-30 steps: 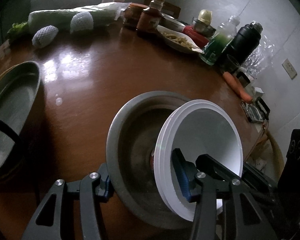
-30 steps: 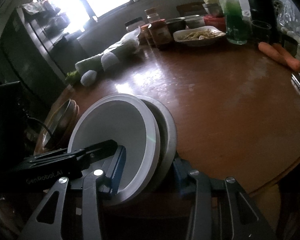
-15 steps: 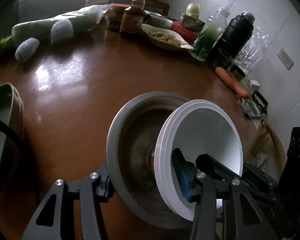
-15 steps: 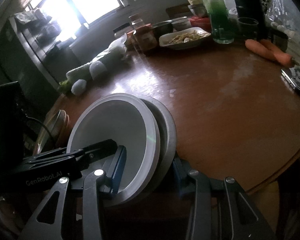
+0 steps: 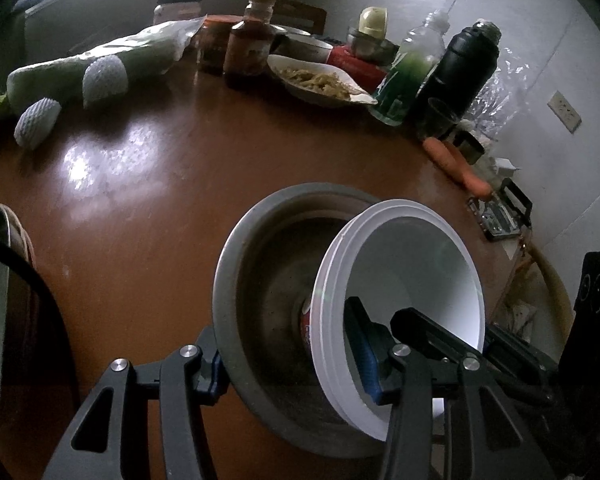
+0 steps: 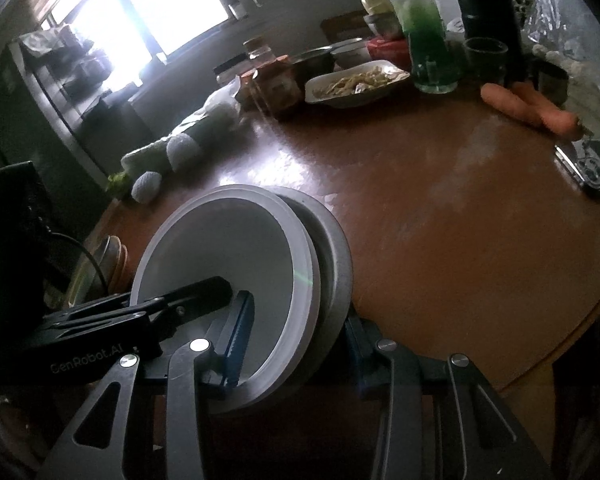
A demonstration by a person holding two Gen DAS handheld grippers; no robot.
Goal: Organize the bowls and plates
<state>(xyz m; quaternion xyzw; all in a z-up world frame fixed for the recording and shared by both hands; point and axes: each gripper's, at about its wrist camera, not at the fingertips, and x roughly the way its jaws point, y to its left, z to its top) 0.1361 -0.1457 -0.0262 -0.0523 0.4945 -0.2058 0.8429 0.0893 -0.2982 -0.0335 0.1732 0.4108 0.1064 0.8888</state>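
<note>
Two grippers [image 5: 292, 356] [image 6: 296, 344] on nested bowls [image 5: 268, 280]

Right gripper [image 6: 296, 344] clamping white bowl [image 6: 220, 264] nested in grey bowl [image 6: 336, 256], both tilting on edge above table [image 6: 440, 216]. Left gripper [image 6: 204, 292] reaching into white bowl from left. Carrots [image 6: 528, 108] lying far right.

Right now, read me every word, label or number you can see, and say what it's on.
"GenRobot.AI": on the left gripper's black body, seen from the right wrist.
Sauce bottle label: too blurred to read.
Green bottle label: too blurred.
Red box print: too blurred.
</note>
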